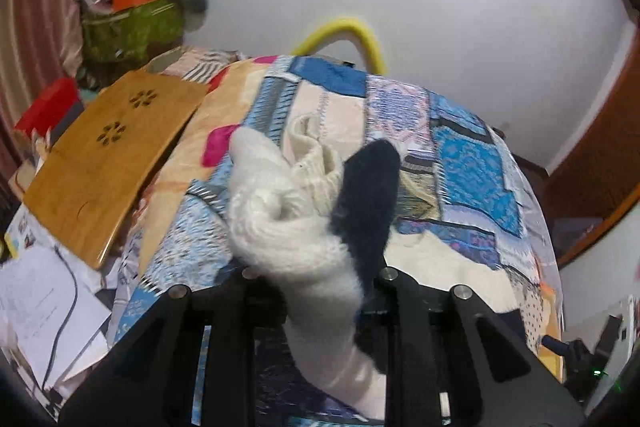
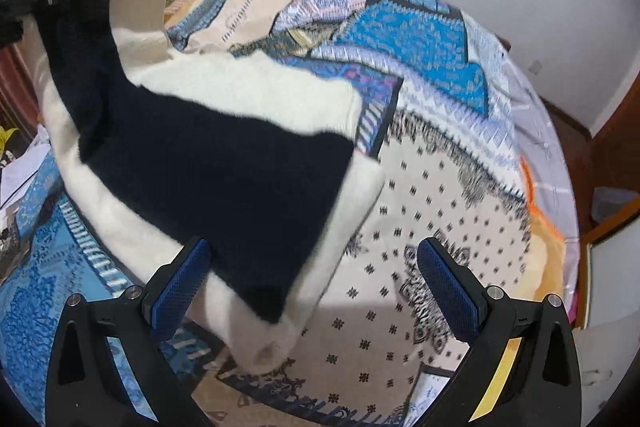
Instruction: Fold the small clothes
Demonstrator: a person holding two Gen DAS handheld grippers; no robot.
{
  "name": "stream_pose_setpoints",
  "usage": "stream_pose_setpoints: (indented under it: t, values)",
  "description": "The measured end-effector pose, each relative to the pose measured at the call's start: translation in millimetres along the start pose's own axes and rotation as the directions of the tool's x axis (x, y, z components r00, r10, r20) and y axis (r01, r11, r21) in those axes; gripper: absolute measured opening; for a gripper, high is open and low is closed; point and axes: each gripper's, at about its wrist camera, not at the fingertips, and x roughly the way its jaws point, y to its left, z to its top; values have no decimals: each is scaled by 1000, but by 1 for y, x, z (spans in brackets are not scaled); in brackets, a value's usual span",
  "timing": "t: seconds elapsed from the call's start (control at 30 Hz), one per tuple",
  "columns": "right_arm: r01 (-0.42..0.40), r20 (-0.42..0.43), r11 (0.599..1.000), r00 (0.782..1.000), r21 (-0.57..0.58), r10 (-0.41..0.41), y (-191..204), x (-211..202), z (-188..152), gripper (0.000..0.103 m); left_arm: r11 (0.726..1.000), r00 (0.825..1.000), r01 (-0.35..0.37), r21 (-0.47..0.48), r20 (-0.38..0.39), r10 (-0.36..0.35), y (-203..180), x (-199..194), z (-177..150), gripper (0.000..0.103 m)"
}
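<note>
The left gripper point(image 1: 320, 291) is clamping the white-and-navy sweater point(image 2: 208, 163), lifting one end off the bedspread point(image 2: 420, 211); the right gripper point(image 2: 312, 291) is hanging wide open, holding nothing. Risk: the loose knit slipping from one-sided hold, undoing the fold

Right tool point(image 2: 314, 281) gapes over the black-and-white sweater point(image 2: 224, 163) on the patchwork bedspread point(image 2: 432, 195).
</note>
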Motion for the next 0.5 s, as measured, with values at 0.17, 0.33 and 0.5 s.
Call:
stream_pose_setpoints:
  t: [0.17,0.33,0.5]
  values:
    - [-39,-29,998,999,49,40,-4,13,-9,102,995,997,77,62,-29,-76,-55,1,7,22]
    - [-74,-31,995,997,73,76,-6,18,-13,102,982,988,147,118,-68,-140,-117,6,9,22]
    - [-100,-37,990,994,103,104,-10,20,-14,102,967,985,171,188,-49,-165,-173,4,8,22]
